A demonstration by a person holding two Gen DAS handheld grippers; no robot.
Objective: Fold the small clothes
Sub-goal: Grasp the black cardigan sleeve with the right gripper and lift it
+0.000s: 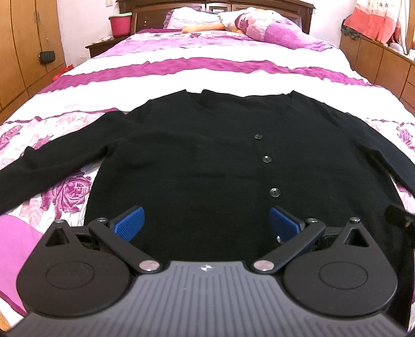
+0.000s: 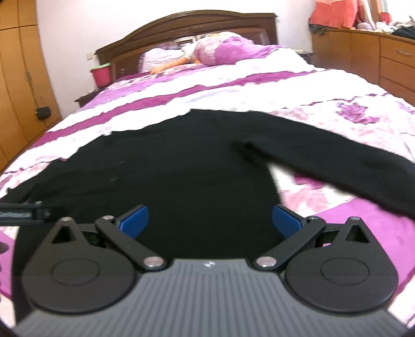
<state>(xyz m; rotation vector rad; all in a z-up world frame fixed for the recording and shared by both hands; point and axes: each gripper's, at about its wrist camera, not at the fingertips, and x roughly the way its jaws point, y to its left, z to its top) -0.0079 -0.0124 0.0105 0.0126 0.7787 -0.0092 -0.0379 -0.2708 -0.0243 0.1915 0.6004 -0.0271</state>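
Observation:
A black buttoned cardigan (image 1: 202, 155) lies flat on the bed, front side up, with both sleeves spread out sideways. Its buttons (image 1: 265, 158) run down the right of centre. My left gripper (image 1: 206, 223) hovers open over the cardigan's lower hem, blue pads wide apart and holding nothing. In the right wrist view the same cardigan (image 2: 186, 168) fills the middle, its right sleeve (image 2: 337, 160) stretched toward the right edge. My right gripper (image 2: 210, 220) is open above the hem near the garment's right side. The picture from this camera is blurred.
The bed has a white and purple floral cover (image 1: 207, 75). Pillows (image 1: 262, 26) and a wooden headboard (image 1: 145, 13) are at the far end. A pink bucket (image 1: 119, 24) sits on a nightstand at far left. Wooden cabinets (image 2: 389, 59) line the right side, wardrobes (image 1: 23, 51) the left.

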